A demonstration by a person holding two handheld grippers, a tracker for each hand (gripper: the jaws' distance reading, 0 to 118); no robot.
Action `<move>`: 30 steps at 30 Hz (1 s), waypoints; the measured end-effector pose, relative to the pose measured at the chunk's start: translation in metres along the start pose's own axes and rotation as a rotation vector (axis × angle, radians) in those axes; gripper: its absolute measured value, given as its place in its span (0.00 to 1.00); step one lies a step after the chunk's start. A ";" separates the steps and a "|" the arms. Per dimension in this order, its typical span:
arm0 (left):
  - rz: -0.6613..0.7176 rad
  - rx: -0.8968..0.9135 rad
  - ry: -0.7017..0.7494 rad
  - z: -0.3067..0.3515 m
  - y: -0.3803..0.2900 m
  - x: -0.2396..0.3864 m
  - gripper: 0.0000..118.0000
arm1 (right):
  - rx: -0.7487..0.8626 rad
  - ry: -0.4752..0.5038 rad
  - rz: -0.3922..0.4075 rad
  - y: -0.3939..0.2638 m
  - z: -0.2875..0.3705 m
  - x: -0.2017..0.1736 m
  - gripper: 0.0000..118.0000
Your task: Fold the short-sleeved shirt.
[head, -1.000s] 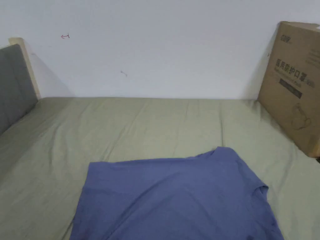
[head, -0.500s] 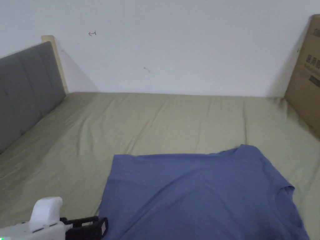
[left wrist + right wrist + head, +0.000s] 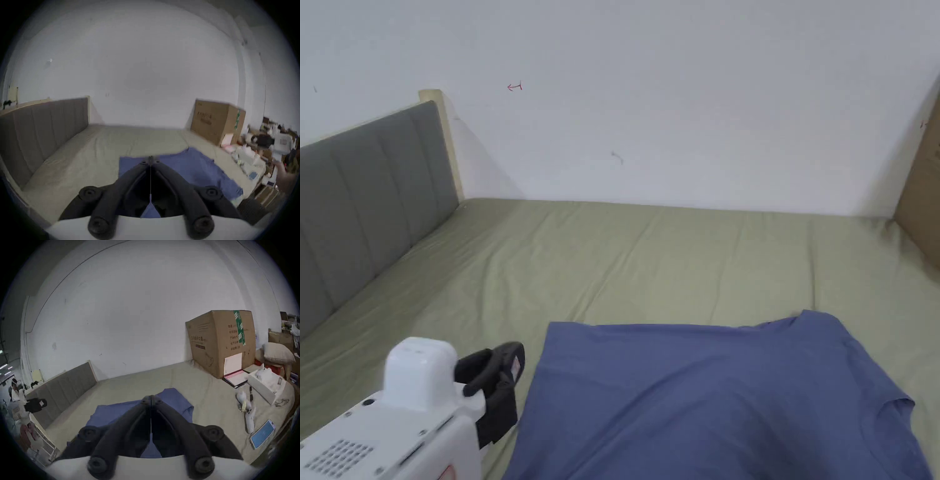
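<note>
A blue short-sleeved shirt [image 3: 706, 400] lies spread flat on the green bed sheet [image 3: 650, 256], with its neckline toward the right. In the head view my left gripper [image 3: 509, 362], white with black jaws, hovers just off the shirt's left edge, apart from the cloth. Its own view has the left gripper [image 3: 151, 160] shut and empty above the shirt [image 3: 191, 165]. My right gripper [image 3: 151, 398] is likewise shut on nothing, held above the shirt [image 3: 172, 400]. The left gripper [image 3: 36, 403] also appears far off at the left of the right gripper view.
A grey padded headboard [image 3: 356, 206] runs along the left and a white wall stands behind the bed. A big cardboard box [image 3: 222, 342] sits at the back right. A tissue box [image 3: 263, 386], a phone [image 3: 263, 434] and papers lie on the bed's right side.
The head camera has swung left, so the box slid out of view. My left gripper has risen into view at the bottom left, beside the shirt's left edge. The shirt lies unchanged.
</note>
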State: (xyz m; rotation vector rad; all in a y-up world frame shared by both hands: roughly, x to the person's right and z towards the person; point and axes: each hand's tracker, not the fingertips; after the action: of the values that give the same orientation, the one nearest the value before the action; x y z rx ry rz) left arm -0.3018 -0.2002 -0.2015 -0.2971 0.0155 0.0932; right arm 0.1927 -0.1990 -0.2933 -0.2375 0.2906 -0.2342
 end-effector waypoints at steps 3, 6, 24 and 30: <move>0.081 -0.447 0.002 -0.038 -0.004 -0.016 0.00 | -0.052 0.011 0.018 -0.004 -0.003 0.001 0.00; 0.204 -0.849 0.018 -0.075 -0.047 -0.043 0.00 | -0.114 0.020 0.012 -0.015 -0.006 0.004 0.00; 0.104 -0.837 0.131 -0.092 -0.153 -0.067 0.44 | -0.244 -0.039 -0.119 -0.045 0.004 0.035 0.00; 0.265 -0.734 0.020 -0.071 -0.143 -0.061 0.04 | -0.300 -0.077 -0.116 -0.058 0.005 0.060 0.00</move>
State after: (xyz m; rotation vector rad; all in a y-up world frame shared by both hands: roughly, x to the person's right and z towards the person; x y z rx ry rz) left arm -0.3488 -0.3625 -0.2264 -1.0294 0.0406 0.3615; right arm 0.2394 -0.2685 -0.2891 -0.5602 0.2352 -0.2957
